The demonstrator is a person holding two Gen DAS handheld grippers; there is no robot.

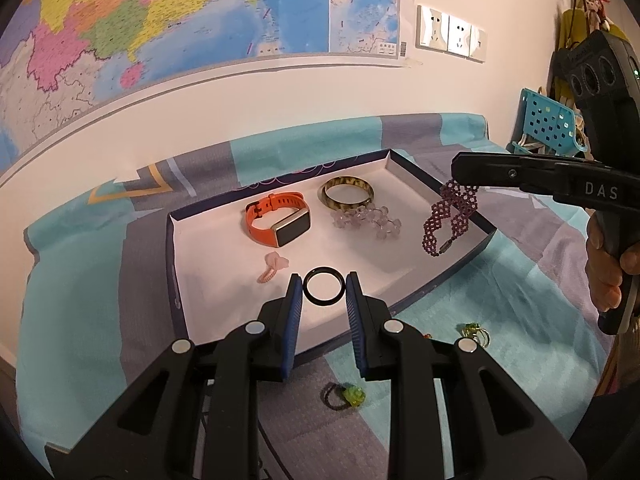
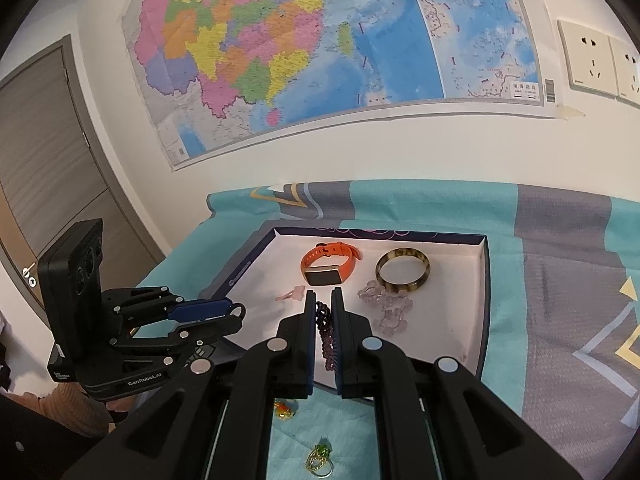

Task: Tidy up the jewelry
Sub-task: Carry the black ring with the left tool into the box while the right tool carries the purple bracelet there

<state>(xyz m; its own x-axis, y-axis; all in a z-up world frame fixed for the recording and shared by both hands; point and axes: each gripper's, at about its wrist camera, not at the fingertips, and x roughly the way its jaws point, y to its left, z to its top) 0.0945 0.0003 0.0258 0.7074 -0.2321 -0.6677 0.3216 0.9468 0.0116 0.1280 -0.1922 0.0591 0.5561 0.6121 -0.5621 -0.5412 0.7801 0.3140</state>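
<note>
Only right-wrist view shows a door (image 2: pixel 44 168); right hand-held gripper (image 2: pixel 324 312) pinches purple bracelet (image 2: pixel 326 332), left (image 1: pixel 323 294) black ring (image 1: pixel 323 289).

Colourful wall map (image 2: pixel 304 60) taped on white wall, white sockets (image 1: pixel 450 32) to its right. Grey door (image 2: pixel 44 152) with handle at far left in right wrist view. Teal-and-grey patterned cloth (image 1: pixel 540 280) spread over surface. Blue perforated basket (image 1: pixel 548 124) at right edge, yellow garment (image 1: pixel 568 28) hanging above it.

purple beaded bracelet (image 1: pixel 448 220) dangling over tray (image 1: pixel 404 276)
</note>
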